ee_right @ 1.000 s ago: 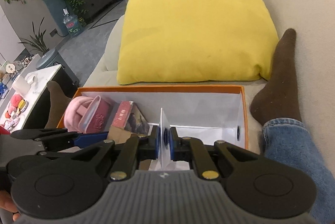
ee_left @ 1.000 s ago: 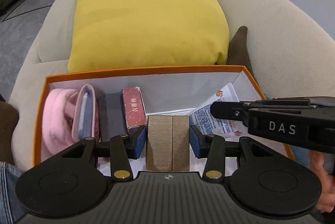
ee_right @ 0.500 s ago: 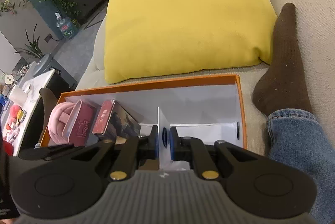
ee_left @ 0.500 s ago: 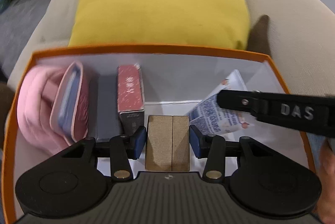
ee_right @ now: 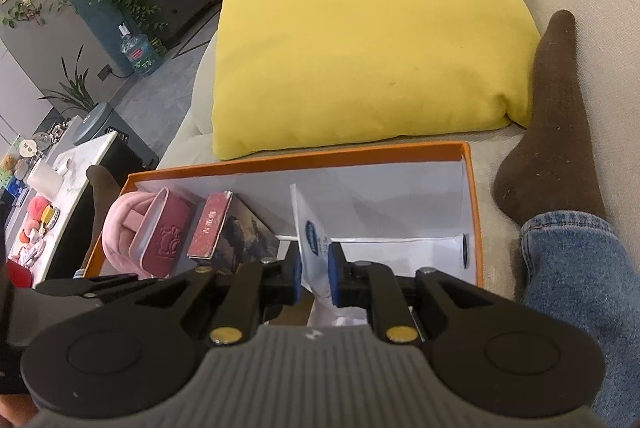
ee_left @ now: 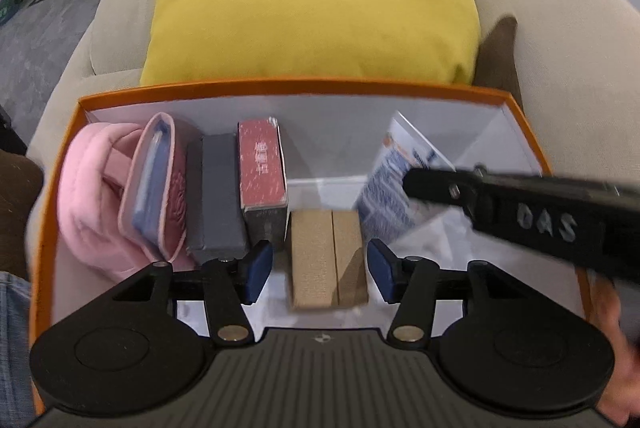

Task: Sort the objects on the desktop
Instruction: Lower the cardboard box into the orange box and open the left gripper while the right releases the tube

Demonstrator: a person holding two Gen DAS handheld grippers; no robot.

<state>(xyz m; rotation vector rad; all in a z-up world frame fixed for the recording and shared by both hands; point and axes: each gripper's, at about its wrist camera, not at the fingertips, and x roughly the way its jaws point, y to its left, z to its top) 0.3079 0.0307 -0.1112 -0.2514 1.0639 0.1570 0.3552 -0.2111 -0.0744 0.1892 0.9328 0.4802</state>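
orange cardboard box [ee_left: 532, 148], white-lined, on beige sofa.
left gripper [ee_left: 320, 270] spread around ribbed tan block [ee_left: 326, 258]; right gripper [ee_right: 313, 274] parted, flanking glossy packet [ee_right: 312, 248].

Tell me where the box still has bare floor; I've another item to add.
Free: the white floor between the packet and the right wall. Crowded: the left side, where pink pouch, grey box and red box stand.

My gripper [ee_right: 313, 278]: fingers parted, the white-and-blue packet [ee_right: 310, 248] standing between them; contact unclear.
Orange box [ee_right: 474, 212]: on the sofa, white inside.
Left end of box: pink bundle [ee_right: 118, 224], pink case [ee_right: 160, 236], red box [ee_right: 210, 226], standing in a row.
Behind box: yellow cushion [ee_right: 368, 40].
Right: my brown sock [ee_right: 552, 124], jeans leg [ee_right: 580, 276].
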